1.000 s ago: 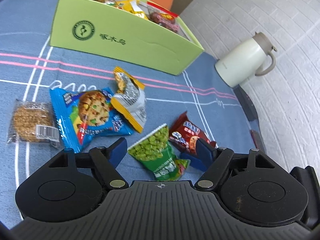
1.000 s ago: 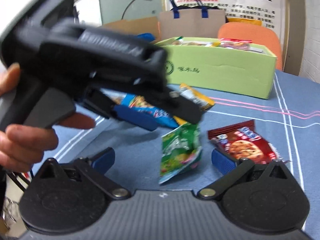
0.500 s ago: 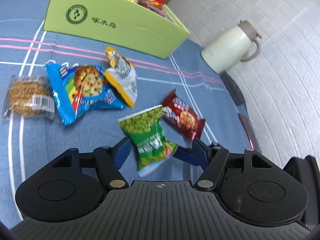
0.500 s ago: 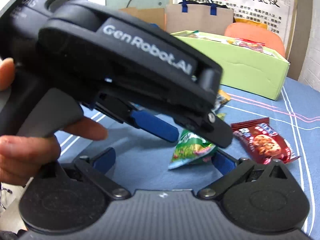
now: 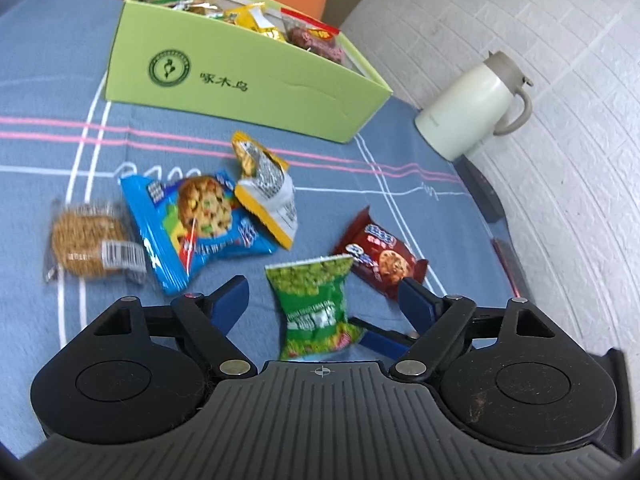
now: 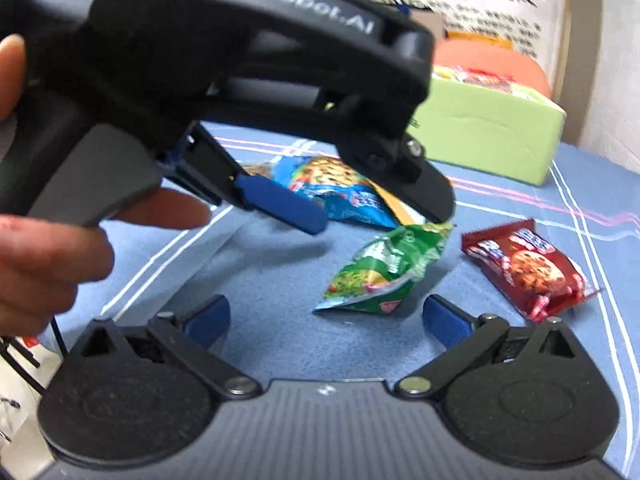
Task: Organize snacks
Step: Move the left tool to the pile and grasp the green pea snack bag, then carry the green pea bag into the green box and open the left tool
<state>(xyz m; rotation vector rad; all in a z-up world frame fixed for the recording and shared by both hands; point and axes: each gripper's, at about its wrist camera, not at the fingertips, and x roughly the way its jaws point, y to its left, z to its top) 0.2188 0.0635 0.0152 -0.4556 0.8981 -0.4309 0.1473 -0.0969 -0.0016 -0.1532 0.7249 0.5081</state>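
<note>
While both jaws gape, only left wrist view shows kettle (image 5: 472, 116); green packet (image 5: 316, 308) unclamped.

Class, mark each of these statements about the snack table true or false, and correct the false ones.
1. The green box already holds snacks. True.
2. The green pea packet lies inside the box. False: it lies on the blue cloth, between the open jaws of the left gripper.
3. The right gripper is open and holds nothing. True.
4. The white jug lies on its side. False: it stands upright.
5. The red cookie packet lies beside the pea packet. True.
</note>
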